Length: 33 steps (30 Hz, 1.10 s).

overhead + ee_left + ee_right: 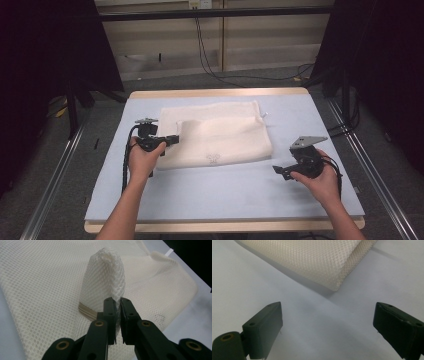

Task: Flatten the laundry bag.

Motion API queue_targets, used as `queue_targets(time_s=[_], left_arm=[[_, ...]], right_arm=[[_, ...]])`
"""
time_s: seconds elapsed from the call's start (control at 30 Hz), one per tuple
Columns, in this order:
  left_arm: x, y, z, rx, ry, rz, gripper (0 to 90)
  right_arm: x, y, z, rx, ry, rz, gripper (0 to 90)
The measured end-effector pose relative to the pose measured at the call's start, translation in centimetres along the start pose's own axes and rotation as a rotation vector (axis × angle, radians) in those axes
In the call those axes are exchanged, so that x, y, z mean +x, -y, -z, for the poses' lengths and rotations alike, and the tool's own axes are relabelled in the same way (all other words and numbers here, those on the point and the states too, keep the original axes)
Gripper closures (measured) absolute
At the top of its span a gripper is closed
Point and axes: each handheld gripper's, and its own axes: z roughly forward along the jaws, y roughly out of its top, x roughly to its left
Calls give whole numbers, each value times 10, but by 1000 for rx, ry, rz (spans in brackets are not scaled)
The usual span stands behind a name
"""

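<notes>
On the blue tabletop lies the cream mesh bag; my left gripper has its fingers pinching the bag's near-left corner, lifted into a peak. I'd carry it across low and taut, while my right gripper, fingers spread, waits beside the bag's other corner.

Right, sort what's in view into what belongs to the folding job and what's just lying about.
In the job:
- cream mesh bag, corner lifted
- left tongs, shut on that corner
- right tongs, open, apart from the bag
- blue table mat

Lying about:
- black cables on the floor beyond the table
- metal rails beside it
</notes>
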Motion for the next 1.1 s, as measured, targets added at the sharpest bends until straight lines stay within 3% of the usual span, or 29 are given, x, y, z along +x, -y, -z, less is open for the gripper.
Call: queue_targets(time_s=[0.1,0.73,1.1], left_arm=[[-4,3,2,19,29,-8,842],[-16,32,12,6,80,-26,842],[-21,49,15,41,106,-35,841]], right_arm=[[0,0,-2,6,-5,-17,85],[-2,0,-9,1,-3,-55,88],[-5,-4,-14,-18,-19,-77,98]])
